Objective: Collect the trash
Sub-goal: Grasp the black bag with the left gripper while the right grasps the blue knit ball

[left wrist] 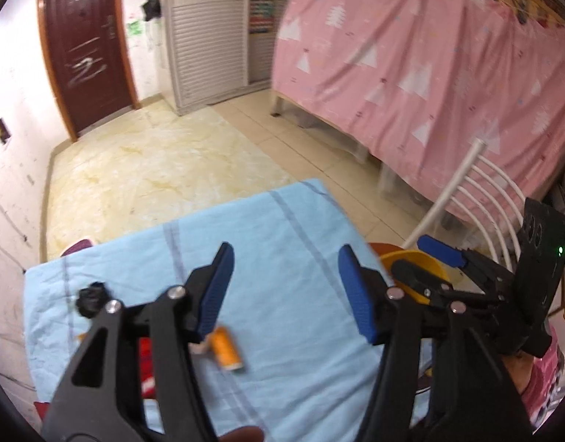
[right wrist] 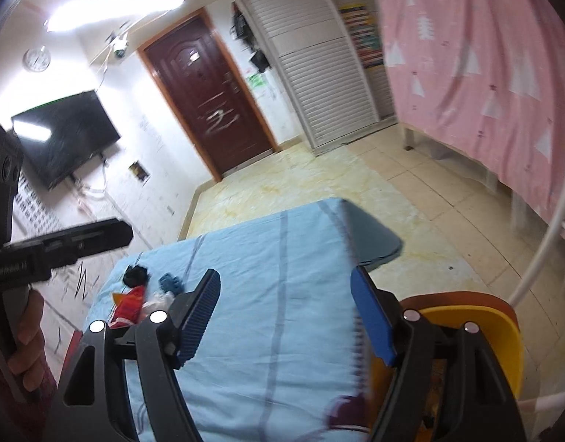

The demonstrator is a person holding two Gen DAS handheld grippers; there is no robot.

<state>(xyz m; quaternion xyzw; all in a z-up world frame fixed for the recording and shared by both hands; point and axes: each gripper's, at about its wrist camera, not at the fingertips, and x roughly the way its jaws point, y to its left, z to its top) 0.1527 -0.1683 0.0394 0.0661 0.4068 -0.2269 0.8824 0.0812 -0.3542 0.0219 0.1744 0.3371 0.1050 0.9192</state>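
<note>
The trash lies on the left part of the table (left wrist: 282,228), which is covered by a light blue cloth: an orange cylindrical container (left wrist: 227,348) on its side, a red wrapper (right wrist: 129,304), a black crumpled item (left wrist: 90,298), a small teal scrap (right wrist: 170,283) and a clear plastic scrap (right wrist: 160,298), all close together. A yellow bin (right wrist: 477,328), nested in an orange-brown outer rim, stands just beside the table's right edge. The left hand-held gripper (left wrist: 286,287) hovers over the cloth with its blue pads spread and nothing between them; the orange cylindrical container sits just below its left pad, not touching. The right hand-held gripper (right wrist: 286,316) is likewise spread and empty, near the yellow bin's side of the table. Judged step: between items, approaching the next pickup. The next move calls for lowering the left hand-held gripper so its pads straddle the orange cylindrical container across its narrow width, closing, then carrying it to the yellow bin. The container may roll.
</note>
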